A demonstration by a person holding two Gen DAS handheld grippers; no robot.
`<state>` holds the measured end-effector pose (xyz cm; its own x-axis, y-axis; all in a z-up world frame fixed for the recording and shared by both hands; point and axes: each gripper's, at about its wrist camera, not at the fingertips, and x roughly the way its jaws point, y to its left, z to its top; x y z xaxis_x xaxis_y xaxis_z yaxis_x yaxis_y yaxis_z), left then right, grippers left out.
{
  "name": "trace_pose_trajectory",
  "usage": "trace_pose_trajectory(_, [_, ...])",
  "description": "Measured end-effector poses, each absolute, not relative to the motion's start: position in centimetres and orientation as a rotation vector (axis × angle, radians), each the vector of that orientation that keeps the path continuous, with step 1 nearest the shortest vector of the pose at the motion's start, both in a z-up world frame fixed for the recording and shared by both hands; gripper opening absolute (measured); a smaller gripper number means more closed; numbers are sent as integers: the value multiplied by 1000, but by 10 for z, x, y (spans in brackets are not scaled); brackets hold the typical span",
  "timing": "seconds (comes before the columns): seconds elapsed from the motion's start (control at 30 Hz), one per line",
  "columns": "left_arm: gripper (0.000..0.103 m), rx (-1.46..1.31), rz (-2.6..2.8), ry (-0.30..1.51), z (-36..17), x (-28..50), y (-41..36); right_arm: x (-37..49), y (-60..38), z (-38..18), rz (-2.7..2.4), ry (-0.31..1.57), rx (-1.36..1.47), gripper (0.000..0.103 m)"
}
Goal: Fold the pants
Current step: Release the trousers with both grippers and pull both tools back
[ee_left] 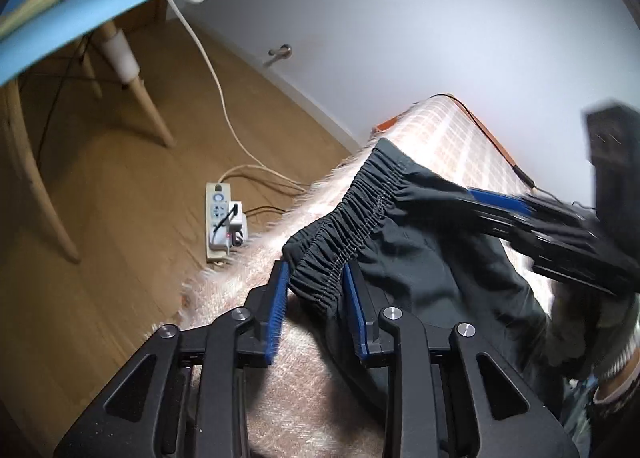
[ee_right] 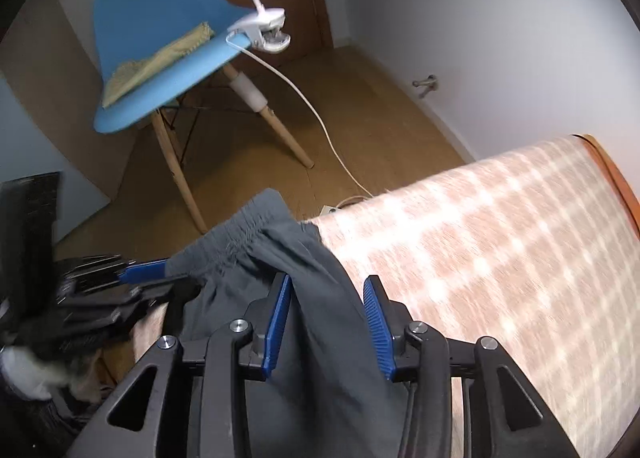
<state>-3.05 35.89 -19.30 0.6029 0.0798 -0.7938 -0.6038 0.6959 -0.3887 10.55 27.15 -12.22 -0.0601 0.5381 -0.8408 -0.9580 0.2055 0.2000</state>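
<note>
Dark grey pants (ee_left: 420, 258) lie at the edge of a table under a pink checked cloth (ee_left: 460, 138), with the gathered elastic waistband (ee_left: 352, 214) raised off the cloth. My left gripper (ee_left: 314, 278) is shut on the bunched waistband, which fills the gap between its blue pads. In the right wrist view the pants (ee_right: 280, 242) drape between the fingers of my right gripper (ee_right: 328, 280). That fabric leans on the left pad (ee_right: 282, 310) and stands apart from the right pad (ee_right: 376, 314), so the jaws are open. The left gripper (ee_right: 160, 274) shows blurred at the left there.
A blue chair (ee_right: 160, 38) with wooden legs stands on the wood floor beyond the table, a yellow cloth on its seat. A white clamp (ee_right: 264, 30) with a cable hangs on the chair's edge. A power strip (ee_left: 220, 218) lies on the floor near the table (ee_right: 500, 238).
</note>
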Motion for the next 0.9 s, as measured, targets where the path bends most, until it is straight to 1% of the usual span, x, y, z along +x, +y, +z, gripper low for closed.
trace_pose_trajectory(0.1, [29,-666,466,806,-181,-35,358,106,235,-97,1296,935,-524,41])
trace_pose_trajectory(0.2, [29,-603,492,765,-164,-39,350,108,187,-67,1239,879,-477,45])
trace_pose_trajectory(0.3, [29,-577,462,728,-149,-41,340,110,129,-43,1163,844,-403,46])
trace_pose_trajectory(0.43, [29,-521,353,727,-135,-31,314,106,56,-26,1008,814,-354,47])
trace_pose_trajectory(0.67, [29,-435,99,708,-107,-7,234,92,-75,-14,746,810,-266,49])
trace_pose_trajectory(0.73, [36,-409,24,704,-99,-1,205,89,-111,-12,686,811,-225,50])
trace_pose_trajectory(0.77, [41,-395,-7,702,-96,2,193,90,-127,-13,659,811,-205,50])
trace_pose_trajectory(0.9, [43,-362,-140,717,-91,14,146,84,-195,-11,538,809,-137,54])
